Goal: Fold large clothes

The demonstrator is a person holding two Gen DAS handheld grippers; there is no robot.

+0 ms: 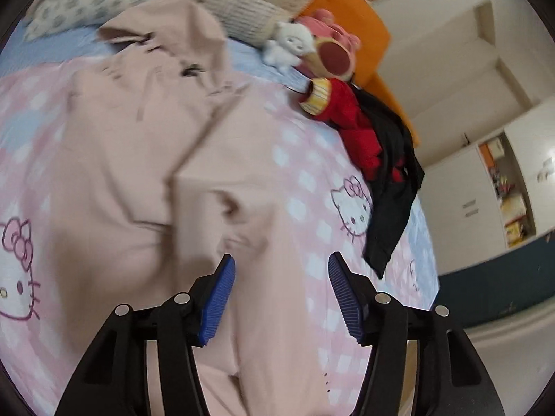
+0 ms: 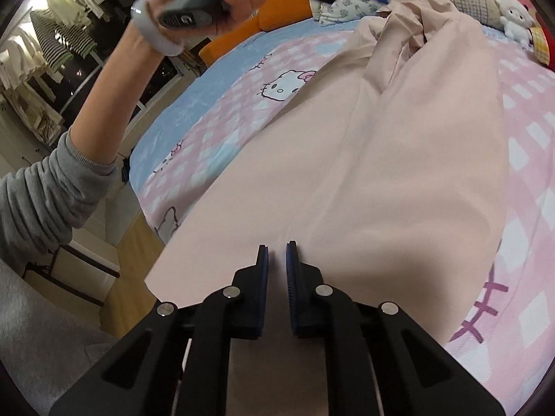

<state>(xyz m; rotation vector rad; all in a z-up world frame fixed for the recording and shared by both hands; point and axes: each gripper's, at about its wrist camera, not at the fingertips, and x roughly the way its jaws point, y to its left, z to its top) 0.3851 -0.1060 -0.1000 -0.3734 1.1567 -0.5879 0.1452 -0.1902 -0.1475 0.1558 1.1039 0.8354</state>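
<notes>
Right gripper [image 2: 276,253] nearly closed, pinching a fold of the pale pink garment [image 2: 364,159] near the bed's [image 2: 194,118] near edge; left gripper [image 1: 281,270] spread above it, empty; cloth soft, light, limp, spread toward the pillows, best taken at hems or corners.

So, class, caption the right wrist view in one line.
Right gripper nearly shut on the pink garment spread across the bed.

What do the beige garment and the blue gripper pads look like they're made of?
Beige garment: likely thin woven cotton or blend, matte; it drapes in soft creases. Blue pads: probably rubber or soft plastic, matte, with fine ribbing across the faces.
</notes>
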